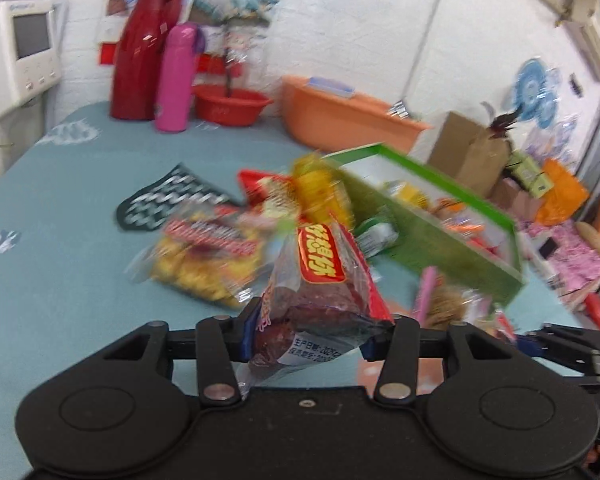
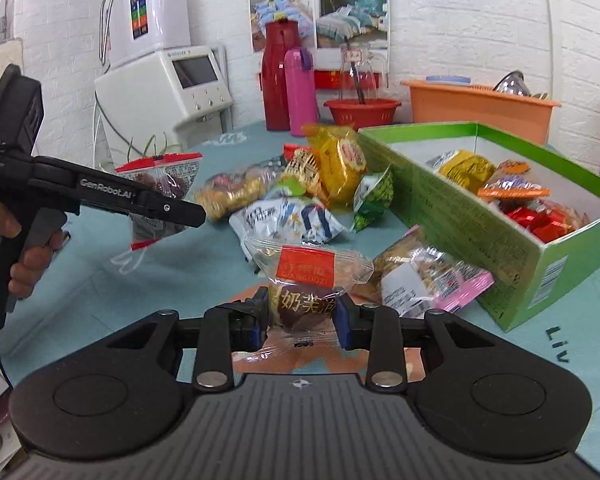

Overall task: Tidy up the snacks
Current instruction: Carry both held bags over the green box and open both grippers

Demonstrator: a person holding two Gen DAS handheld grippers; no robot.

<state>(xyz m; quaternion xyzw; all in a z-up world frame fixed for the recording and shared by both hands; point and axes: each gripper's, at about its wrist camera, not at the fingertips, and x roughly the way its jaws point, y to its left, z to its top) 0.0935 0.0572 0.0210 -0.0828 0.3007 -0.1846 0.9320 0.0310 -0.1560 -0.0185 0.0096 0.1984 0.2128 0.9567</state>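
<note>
A table covered with a teal cloth (image 2: 100, 280) carries a green box (image 2: 480, 216) as its landmark. Just left of the box lies a heap of snack packets (image 2: 292, 200), and one pink-edged packet (image 2: 428, 280) leans against its near wall. Behind the box stand an orange tub (image 2: 480, 108), a red basin (image 2: 362, 114), a pink bottle (image 2: 300, 92) and a red flask (image 2: 276, 80).

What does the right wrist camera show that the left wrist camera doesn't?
Only the right wrist view: the right gripper shut on a brown packet, the hand holding the left gripper seen from the side, and red sweets in the box.

Only the left wrist view: the left gripper seen head-on, and cardboard boxes beyond the table.

Both: the date bag in the left gripper, green box, pink flask, red jug, orange tub.
</note>
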